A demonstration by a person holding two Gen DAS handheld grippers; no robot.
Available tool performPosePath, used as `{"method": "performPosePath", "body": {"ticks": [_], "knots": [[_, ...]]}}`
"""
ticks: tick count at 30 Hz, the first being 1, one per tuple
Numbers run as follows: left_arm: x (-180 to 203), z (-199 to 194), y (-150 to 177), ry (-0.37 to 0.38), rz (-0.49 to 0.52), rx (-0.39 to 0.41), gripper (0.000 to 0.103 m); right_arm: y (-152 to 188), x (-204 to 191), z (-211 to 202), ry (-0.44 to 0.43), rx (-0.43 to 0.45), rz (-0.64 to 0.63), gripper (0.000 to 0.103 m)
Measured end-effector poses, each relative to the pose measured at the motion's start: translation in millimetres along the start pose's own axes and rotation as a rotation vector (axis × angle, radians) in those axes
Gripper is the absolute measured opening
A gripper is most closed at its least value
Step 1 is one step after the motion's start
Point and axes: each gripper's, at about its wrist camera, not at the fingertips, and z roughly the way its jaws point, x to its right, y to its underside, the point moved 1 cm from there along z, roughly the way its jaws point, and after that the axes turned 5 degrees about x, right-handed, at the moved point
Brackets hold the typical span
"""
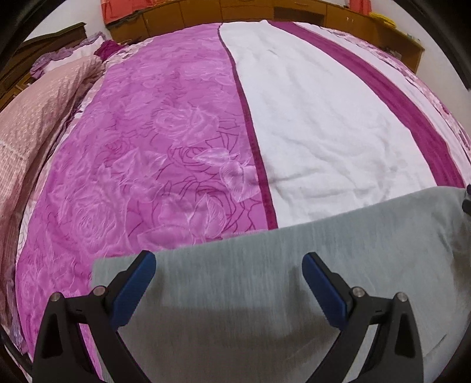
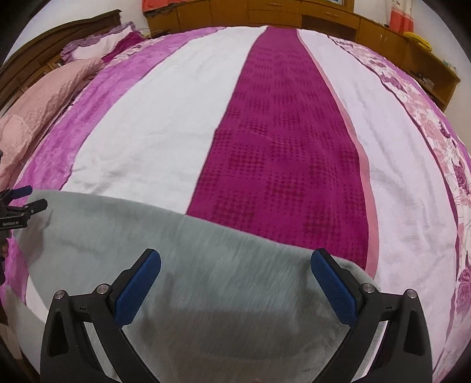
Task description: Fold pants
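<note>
Grey pants (image 1: 250,282) lie flat on the bed (image 1: 323,117) near its front edge, soft & limp, w/ my left gripper (image 1: 229,272) & right gripper (image 2: 236,269) jaws wide above them, so I'd pinch the hem corners.

Home bedroom: floral bedspread (image 1: 147,147), pillows (image 1: 44,97), wooden cabinets (image 2: 294,14).
</note>
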Motion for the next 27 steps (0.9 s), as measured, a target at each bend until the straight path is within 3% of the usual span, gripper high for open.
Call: {"method": "performPosePath", "body": {"ticks": [6, 10, 16, 24, 27], "knots": [[-2, 31, 0, 0.041, 0.058, -0.075, 0.102, -3, 3, 23, 0.034, -0.051, -0.079, 0.099], [-7, 50, 1, 0.106, 0.071, -0.099, 0.103, -1, -1, 40, 0.045, -0.091, -0.147, 0.099], [-17, 64, 1, 0.193, 0.069, -0.106, 0.103, 4, 8, 56, -0.023, -0.116, -0.117, 0.099], [-14, 64, 3, 0.168, 0.101, -0.080, 0.102, 10, 7, 54, -0.006, -0.092, -0.121, 0.098], [-7, 54, 8, 0.155, 0.107, -0.038, 0.091, 9, 3, 51, 0.013, -0.118, -0.080, 0.089]]}}
